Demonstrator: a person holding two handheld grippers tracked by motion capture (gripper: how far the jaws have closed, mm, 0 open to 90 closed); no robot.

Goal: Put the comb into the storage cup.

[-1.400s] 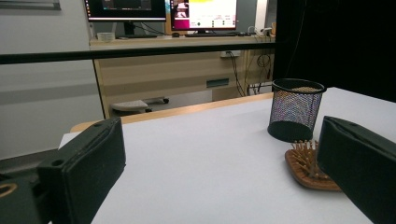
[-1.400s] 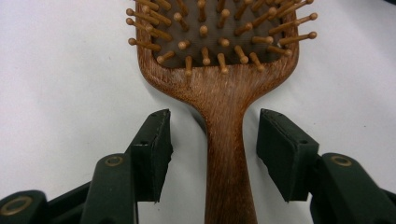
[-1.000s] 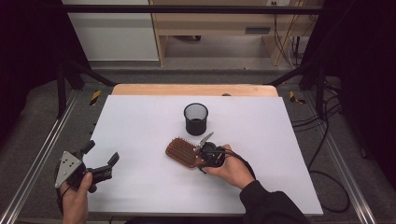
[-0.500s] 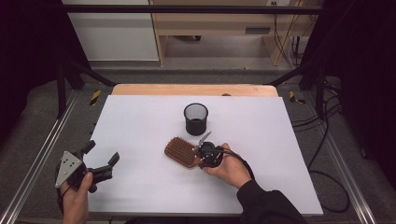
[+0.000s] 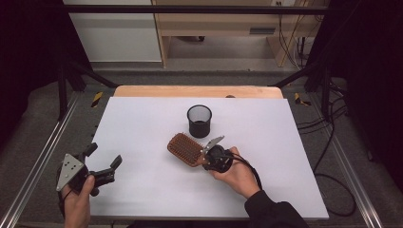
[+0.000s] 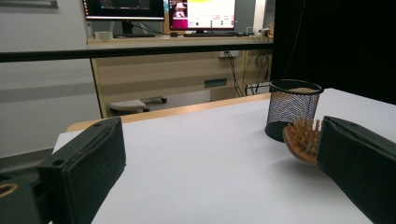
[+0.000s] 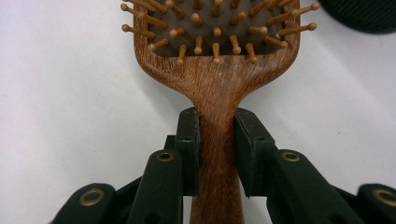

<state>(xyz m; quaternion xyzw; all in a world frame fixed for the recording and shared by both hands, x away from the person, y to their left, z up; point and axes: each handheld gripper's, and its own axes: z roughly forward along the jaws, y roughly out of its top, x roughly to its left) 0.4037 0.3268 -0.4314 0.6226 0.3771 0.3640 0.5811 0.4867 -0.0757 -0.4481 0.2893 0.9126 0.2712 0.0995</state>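
A wooden hairbrush (image 5: 185, 148) with peg bristles is held just above the white table, bristles up. My right gripper (image 5: 209, 159) is shut on its handle; the right gripper view has both jaws clamped on the brush handle (image 7: 217, 140) below the head. A black mesh cup (image 5: 199, 120) stands upright just beyond the brush. The left gripper view has the mesh cup (image 6: 292, 108) with the hairbrush (image 6: 302, 142) lifted in front of it. My left gripper (image 5: 102, 160) hovers at the table's near left corner, jaws wide apart, holding nothing.
The white table top (image 5: 142, 118) has a wooden strip (image 5: 197, 91) along its far edge. Metal rails (image 5: 38, 161) run along both sides. A desk with monitors (image 6: 159, 14) stands beyond the table. Cables (image 5: 328, 128) lie on the floor at right.
The right gripper has lifted the hairbrush slightly and carried it a little toward the mesh cup. The left gripper has stayed in place.
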